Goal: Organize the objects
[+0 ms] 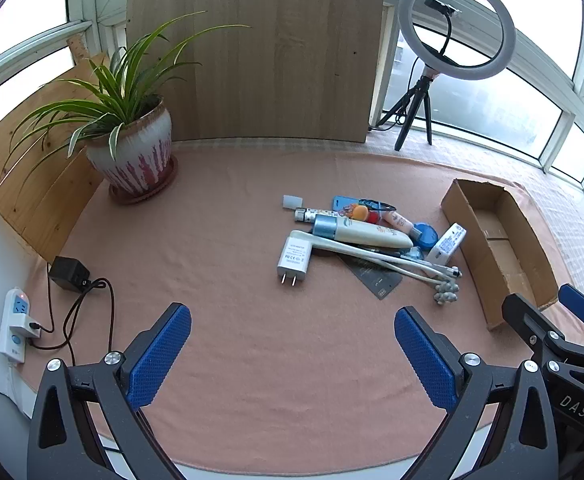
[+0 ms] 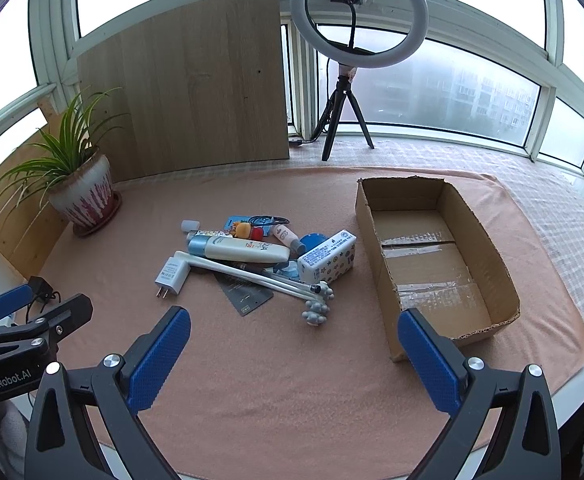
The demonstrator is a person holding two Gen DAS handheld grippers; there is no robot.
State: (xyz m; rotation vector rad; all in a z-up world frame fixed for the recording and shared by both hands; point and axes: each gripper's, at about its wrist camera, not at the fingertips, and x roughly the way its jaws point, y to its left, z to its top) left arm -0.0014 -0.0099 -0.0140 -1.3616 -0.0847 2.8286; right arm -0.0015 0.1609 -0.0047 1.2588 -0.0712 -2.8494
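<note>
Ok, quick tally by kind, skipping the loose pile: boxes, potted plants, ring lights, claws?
cardboard box: 1
potted plant: 1
ring light: 1
claws: 2, left claw and right claw, both open and empty
Total: 5

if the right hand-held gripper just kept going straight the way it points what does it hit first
Probably the bare pink cloth: the right hand-held gripper, wide open and empty, aims down just short of the grey knobbed massager. Depth is hard to judge, so it might meet the massager.
</note>
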